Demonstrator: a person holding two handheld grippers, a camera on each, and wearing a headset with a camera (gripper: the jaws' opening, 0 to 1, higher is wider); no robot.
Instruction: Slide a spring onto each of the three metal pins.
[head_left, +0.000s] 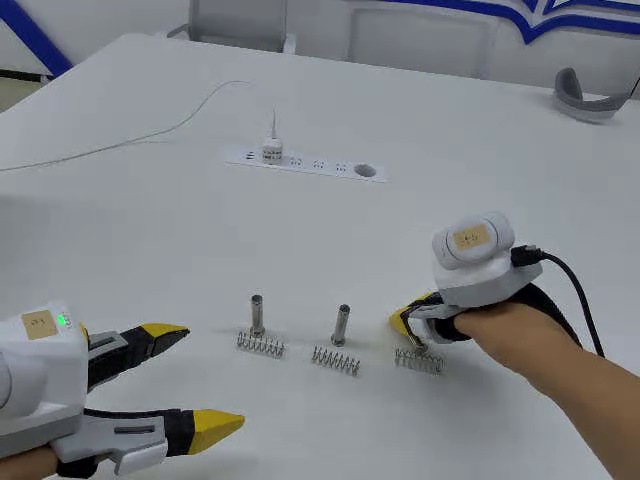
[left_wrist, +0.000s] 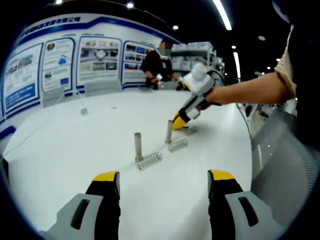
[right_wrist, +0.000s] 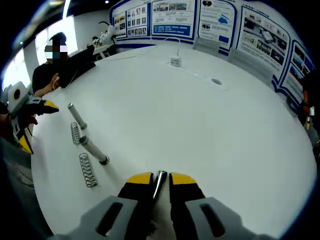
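Nearest, the left gripper (head_left: 195, 378) hung over the bench (head_left: 120, 230), jaws wide apart and empty. Just beyond it, the left spring (head_left: 260, 345), middle spring (head_left: 335, 360) and right spring (head_left: 418, 361) lay flat. Behind them the left pin (head_left: 257, 313) and middle pin (head_left: 341, 324) stood bare. The right gripper (head_left: 408, 322) had its jaws pinched on the third pin (right_wrist: 159, 182) by the right spring. By my judgement, all three fittings were left to do.
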